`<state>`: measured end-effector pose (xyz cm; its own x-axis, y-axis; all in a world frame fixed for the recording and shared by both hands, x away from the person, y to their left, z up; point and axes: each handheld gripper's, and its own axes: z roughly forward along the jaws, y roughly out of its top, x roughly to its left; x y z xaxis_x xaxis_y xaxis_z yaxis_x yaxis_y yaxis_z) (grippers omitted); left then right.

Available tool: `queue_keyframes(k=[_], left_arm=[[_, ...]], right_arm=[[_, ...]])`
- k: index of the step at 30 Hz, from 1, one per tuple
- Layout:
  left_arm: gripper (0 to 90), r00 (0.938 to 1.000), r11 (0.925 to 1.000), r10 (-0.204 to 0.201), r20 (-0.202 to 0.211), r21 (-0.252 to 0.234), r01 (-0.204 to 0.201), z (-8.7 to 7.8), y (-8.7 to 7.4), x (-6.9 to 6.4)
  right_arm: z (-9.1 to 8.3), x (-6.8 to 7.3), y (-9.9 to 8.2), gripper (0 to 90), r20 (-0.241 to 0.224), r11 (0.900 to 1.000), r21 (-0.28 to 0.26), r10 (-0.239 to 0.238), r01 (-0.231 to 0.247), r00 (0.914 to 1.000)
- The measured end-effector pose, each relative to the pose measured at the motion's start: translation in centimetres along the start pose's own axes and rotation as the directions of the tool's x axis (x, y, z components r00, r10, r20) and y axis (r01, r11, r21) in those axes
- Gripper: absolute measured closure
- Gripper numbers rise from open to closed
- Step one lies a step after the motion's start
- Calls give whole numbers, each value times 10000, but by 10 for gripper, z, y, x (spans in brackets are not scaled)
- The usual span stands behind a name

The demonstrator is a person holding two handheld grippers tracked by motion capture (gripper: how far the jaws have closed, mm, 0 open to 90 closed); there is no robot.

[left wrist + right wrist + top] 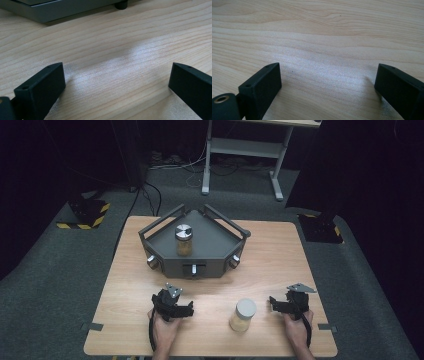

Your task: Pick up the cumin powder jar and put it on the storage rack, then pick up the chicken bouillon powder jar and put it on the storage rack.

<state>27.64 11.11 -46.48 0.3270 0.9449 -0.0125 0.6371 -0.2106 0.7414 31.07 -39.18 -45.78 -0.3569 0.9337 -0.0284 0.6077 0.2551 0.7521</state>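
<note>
A glass jar with a grey lid (243, 315) stands on the wooden table (280, 250) near its front edge, between my two grippers. A second jar with a silver lid (183, 240) stands upright on the grey angular tray (212, 242) at the table's back. My left gripper (187, 309) rests low at the front left, left of the near jar and apart from it. Its jaws stand wide over bare wood (117, 72) with nothing between them. At the front right, my right gripper (274, 304) points left toward the near jar, open over bare wood (327, 67).
The tray has raised rails, knobs on its front faces and a dark foot (121, 4). Beyond the table lie grey carpet, black stands with yellow-striped bases (85, 212), and a white desk frame (245, 150).
</note>
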Motion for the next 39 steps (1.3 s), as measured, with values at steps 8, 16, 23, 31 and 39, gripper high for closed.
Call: queue_keyframes(k=[8, 16, 23, 31, 39], left_arm=[[7, 10000, 10000, 73, -60, 49, -73, 0, 1, -2], [8, 9999, 9999, 112, -112, 66, -112, 0, 1, -3], [7, 9999, 9999, 111, -116, 64, -110, 0, 1, -3], [8, 9998, 10000, 44, -170, 65, -43, 1, 2, -4], [7, 9998, 10000, 25, -205, 70, -24, 1, 2, -4]], right_arm=[[0, 0, 0, 65, 6, 10000, 2, 1, -1, 10000], [0, 0, 0, 65, 11, 10000, 5, 11, -11, 10000], [0, 0, 0, 64, 17, 10000, 4, 17, -17, 10000], [0, 0, 1, 57, 17, 10000, 19, 26, -26, 10000], [1, 0, 3, 1, -33, 9998, 190, 19, -19, 10000]])
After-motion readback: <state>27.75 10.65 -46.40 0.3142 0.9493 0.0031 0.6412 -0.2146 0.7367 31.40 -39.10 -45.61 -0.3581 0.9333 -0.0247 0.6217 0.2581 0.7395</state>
